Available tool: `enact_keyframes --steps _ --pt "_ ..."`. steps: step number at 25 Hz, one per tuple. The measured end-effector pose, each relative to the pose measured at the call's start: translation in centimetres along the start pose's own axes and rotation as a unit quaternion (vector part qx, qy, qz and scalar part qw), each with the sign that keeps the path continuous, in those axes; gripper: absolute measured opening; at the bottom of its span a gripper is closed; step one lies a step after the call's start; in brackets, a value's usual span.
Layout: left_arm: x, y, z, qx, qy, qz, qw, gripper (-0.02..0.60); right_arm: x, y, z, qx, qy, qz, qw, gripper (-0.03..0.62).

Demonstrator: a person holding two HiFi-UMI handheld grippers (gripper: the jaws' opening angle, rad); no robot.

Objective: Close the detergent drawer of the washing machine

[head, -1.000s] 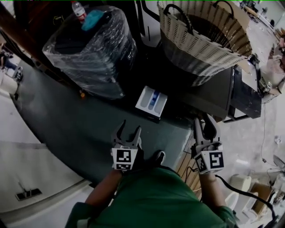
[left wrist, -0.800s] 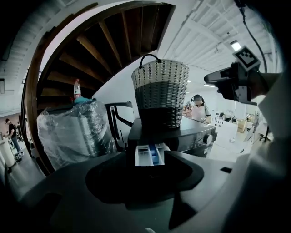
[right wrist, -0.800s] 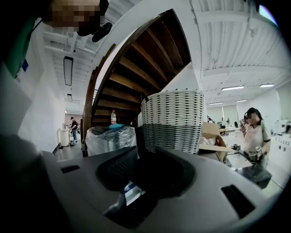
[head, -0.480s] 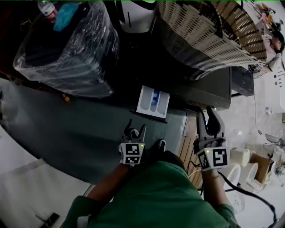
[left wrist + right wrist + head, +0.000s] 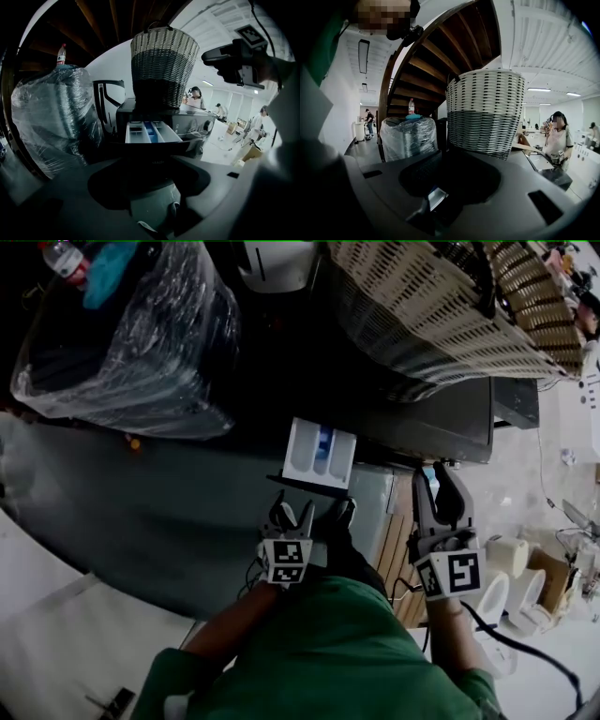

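Observation:
The white detergent drawer (image 5: 320,451) with a blue compartment stands pulled out from the dark washing machine (image 5: 441,423). My left gripper (image 5: 291,513) sits just in front of the drawer's dark front panel, open and empty, a small gap short of it. In the left gripper view the drawer (image 5: 150,132) lies straight ahead above my jaws. My right gripper (image 5: 441,495) hovers open and empty by the machine's front right, beside the drawer.
A large woven basket (image 5: 450,306) stands on the machine. A plastic-wrapped bundle (image 5: 122,343) with a bottle on top sits to the left. A wooden stair (image 5: 440,61) rises behind. People stand far off on the right (image 5: 558,136). A wooden pallet (image 5: 398,559) lies underfoot.
My left gripper has moved forward to just short of the drawer's front, its fingers a little closer together. The right gripper has barely shifted. The drawer stays pulled out.

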State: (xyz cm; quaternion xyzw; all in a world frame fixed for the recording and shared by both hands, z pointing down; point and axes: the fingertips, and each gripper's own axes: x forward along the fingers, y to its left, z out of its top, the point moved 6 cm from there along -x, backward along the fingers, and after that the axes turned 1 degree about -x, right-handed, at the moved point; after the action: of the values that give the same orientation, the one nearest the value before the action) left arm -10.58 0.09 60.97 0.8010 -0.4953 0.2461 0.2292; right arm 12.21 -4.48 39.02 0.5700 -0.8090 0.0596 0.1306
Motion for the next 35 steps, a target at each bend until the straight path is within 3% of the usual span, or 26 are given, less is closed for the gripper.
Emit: enact_keyframes --steps 13,22,35 --pt "2.6 -2.4 -0.3 -0.006 0.01 0.025 0.9996 0.273 1.4 -3.7 -1.6 0.009 0.018 0.022 1.0 0.132" --pt "4.0 -2.4 0.8 -0.014 0.011 0.039 0.9991 0.273 1.8 -3.9 -2.2 0.016 0.029 0.035 0.999 0.129" --pt "8.1 -1.0 4.4 -0.006 -0.005 0.032 0.9995 0.273 1.3 -4.9 -1.0 0.001 0.033 0.01 0.999 0.126"
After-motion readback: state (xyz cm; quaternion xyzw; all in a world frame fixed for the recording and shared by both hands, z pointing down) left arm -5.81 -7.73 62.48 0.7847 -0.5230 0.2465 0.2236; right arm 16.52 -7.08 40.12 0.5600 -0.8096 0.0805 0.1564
